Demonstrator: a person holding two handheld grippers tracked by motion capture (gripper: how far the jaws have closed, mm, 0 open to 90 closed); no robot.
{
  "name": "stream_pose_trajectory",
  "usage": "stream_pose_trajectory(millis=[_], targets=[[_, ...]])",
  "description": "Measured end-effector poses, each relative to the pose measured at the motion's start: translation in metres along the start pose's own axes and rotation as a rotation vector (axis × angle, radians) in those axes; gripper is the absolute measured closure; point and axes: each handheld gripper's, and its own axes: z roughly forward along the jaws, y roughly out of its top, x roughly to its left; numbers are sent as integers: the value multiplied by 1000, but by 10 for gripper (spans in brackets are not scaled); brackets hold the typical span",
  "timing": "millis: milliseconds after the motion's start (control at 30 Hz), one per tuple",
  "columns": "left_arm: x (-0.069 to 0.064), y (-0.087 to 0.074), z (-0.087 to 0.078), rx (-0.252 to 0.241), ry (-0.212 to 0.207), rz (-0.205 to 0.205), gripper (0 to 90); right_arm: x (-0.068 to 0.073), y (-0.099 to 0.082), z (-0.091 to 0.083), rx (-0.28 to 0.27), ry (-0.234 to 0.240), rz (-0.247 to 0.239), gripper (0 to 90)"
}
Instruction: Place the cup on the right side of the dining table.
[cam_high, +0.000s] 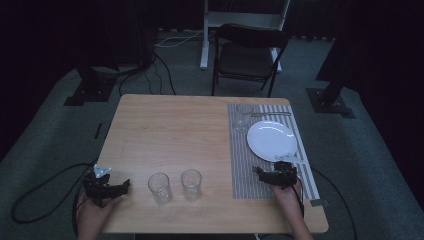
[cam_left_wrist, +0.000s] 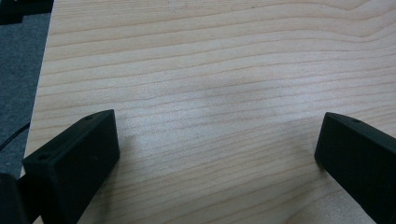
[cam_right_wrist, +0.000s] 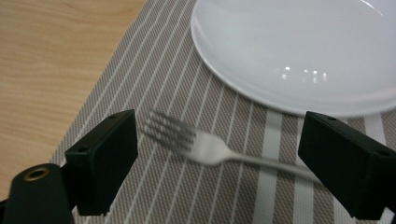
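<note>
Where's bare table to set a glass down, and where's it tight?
Free: the wide wooden stretch of the table left of the placemat and beyond the two glasses; the left gripper hangs open over bare wood. Crowded: the placemat, with plate, fork, a third glass and the right gripper.

Wooden table (cam_high: 170, 130): striped placemat (cam_high: 240, 165), two glasses (cam_high: 160, 187)
</note>
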Motion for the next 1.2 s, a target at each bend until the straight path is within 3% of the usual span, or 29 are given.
stream_pose_trajectory(millis=[100,467,800,1200], targets=[[0,0,0,0,0,0,2,-1,-8,-3,21,-12,-12,116],[0,0,0,0,0,0,2,-13,-36,-17,30,6,28,115],[0,0,0,0,0,0,2,-25,-51,-26,44,-42,32,116],[0,0,0,0,0,1,3,-44,-71,-36,36,-58,44,115]])
